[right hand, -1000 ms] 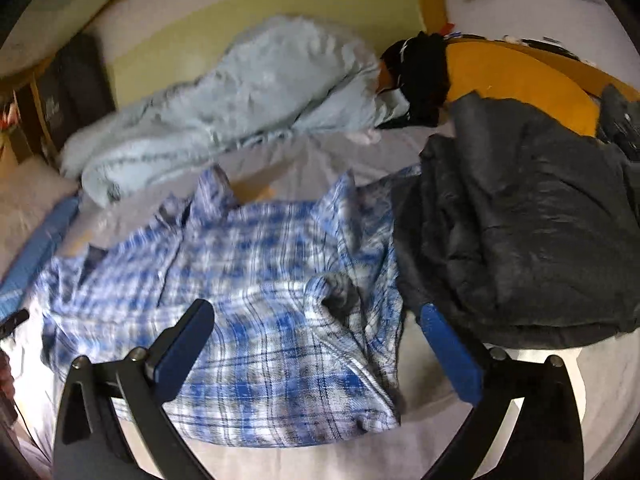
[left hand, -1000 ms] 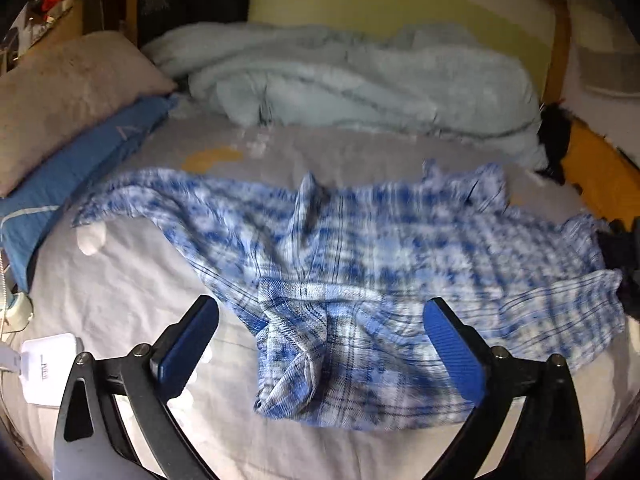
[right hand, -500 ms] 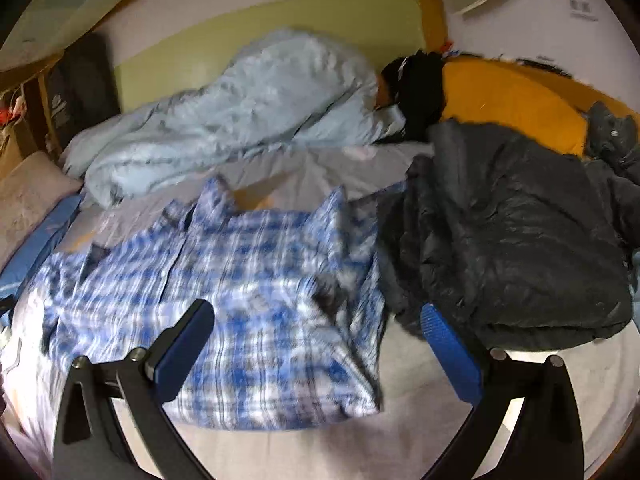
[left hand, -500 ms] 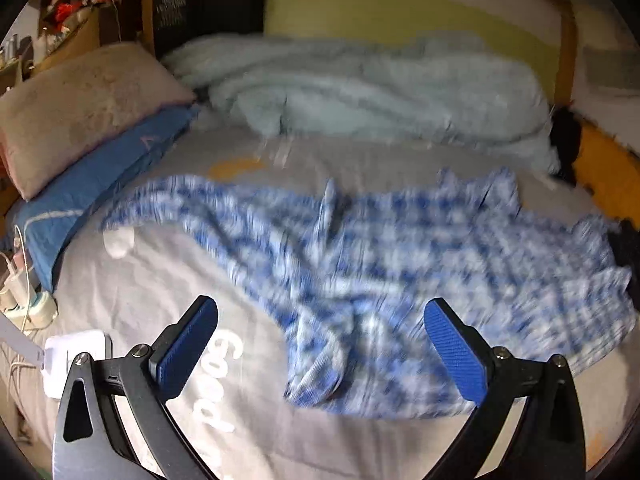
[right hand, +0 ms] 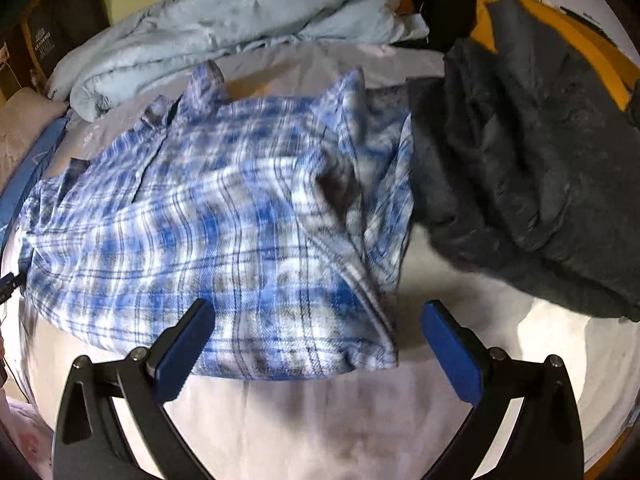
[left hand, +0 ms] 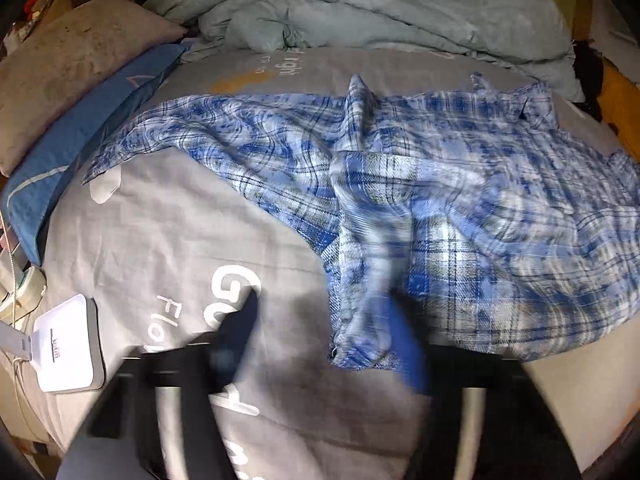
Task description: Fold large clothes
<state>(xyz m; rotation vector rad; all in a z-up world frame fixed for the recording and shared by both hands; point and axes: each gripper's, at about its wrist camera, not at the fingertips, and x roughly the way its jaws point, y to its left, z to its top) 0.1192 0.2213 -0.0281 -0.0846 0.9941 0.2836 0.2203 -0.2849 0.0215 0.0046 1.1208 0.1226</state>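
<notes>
Two claws, both pitched steeply down over the bed [left hand: 168,216]. My left claw [left hand: 332,320] has just been closing: jaws roughly half-shut, badly motion-blurred, near hem corner of the plaid shirt [left hand: 440,208] between them. Right blue pad sits at the fabric; can't tell whether the pads actually press it. My right claw [right hand: 316,328] is spread wide, released, nothing gripped, hanging above the shirt's near right corner; left finger [right hand: 180,352] overlaps the hem, right finger over bare sheet.

The shirt [right hand: 208,232] lies spread flat mid-bed, collar toward the far side, one sleeve trailing out to the left.

Left view only: grey duvet print with white lettering, a white device [left hand: 68,348] at the left bed edge with cables, a tan pillow [left hand: 68,60] stacked on a blue pillow [left hand: 92,128]. Right view only: dark grey garment [right hand: 528,168] heaped just right of the shirt, touching its edge, plus an orange item and a black item behind it. Both show the pale blue blanket [left hand: 360,12] bunched at the headboard.

Hard to read: left claw fingers smear into dark streaks, lettering partly covered by them, shirt's right edge blurred in both views.
</notes>
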